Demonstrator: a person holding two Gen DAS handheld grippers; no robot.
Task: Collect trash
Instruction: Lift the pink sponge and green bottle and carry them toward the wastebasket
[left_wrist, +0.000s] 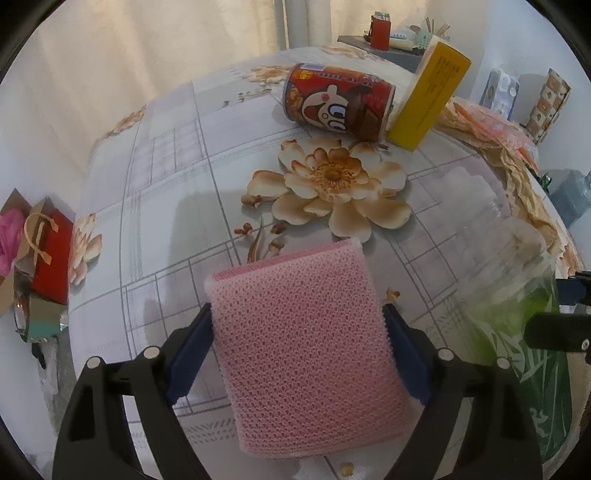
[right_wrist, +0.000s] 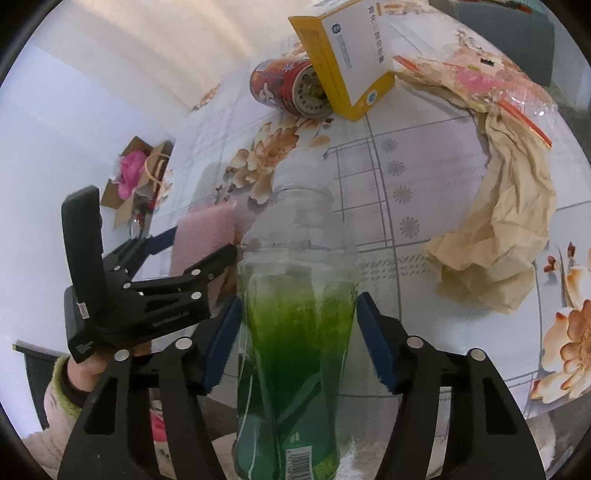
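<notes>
A pink mesh sponge (left_wrist: 306, 350) lies on the flowered tablecloth (left_wrist: 166, 184), and my left gripper (left_wrist: 297, 310) is shut on it, a blue pad against each side. Just to its right stands a clear plastic bottle (right_wrist: 295, 314) with a green label, tilted away from the camera. My right gripper (right_wrist: 297, 299) is shut on the bottle's labelled body. In the right wrist view the left gripper (right_wrist: 195, 243) shows at the left with the sponge (right_wrist: 207, 229) in it, held by a person's hand (right_wrist: 85, 365). The bottle (left_wrist: 509, 295) also shows at the right edge of the left wrist view.
A red can (left_wrist: 338, 101) lies on its side at the far end, with a yellow box (left_wrist: 428, 99) leaning on it. Crumpled brown paper (right_wrist: 506, 229) and a clear zip bag (right_wrist: 498, 85) sit to the right. A cardboard box (right_wrist: 133, 173) and red bag (left_wrist: 51, 254) stand off the table's left edge.
</notes>
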